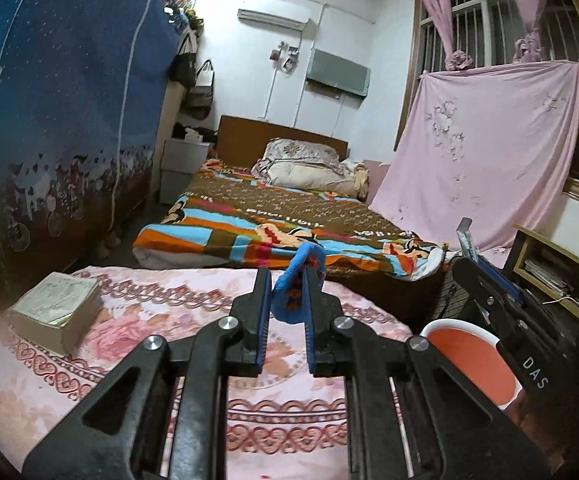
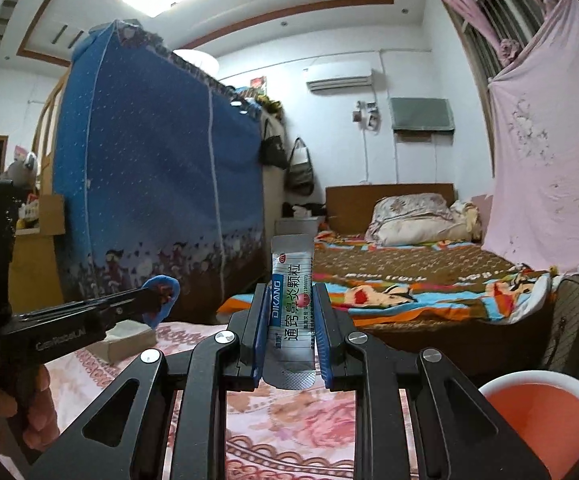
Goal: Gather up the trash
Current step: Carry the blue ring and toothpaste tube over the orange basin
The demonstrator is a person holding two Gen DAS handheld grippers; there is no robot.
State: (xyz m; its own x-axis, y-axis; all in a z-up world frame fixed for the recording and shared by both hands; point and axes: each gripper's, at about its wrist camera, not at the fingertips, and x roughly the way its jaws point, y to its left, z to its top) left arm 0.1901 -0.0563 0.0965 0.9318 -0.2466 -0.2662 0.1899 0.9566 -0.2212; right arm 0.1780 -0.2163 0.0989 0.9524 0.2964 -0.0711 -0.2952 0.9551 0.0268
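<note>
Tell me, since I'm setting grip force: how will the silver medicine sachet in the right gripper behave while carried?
The sachet is probably light and floppy: it is a thin foil packet. The right gripper pinches its edges, and its bottom end curls, so harder squeezing may buckle it. The glossy film could slip, though the ridged blue pads should help.

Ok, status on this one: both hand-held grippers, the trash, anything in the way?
Left hand-held gripper shut on blue wrapper. Right hand-held gripper shut on DIKANG sachet, upright. Bin open, lower right. Nothing blocking.
</note>
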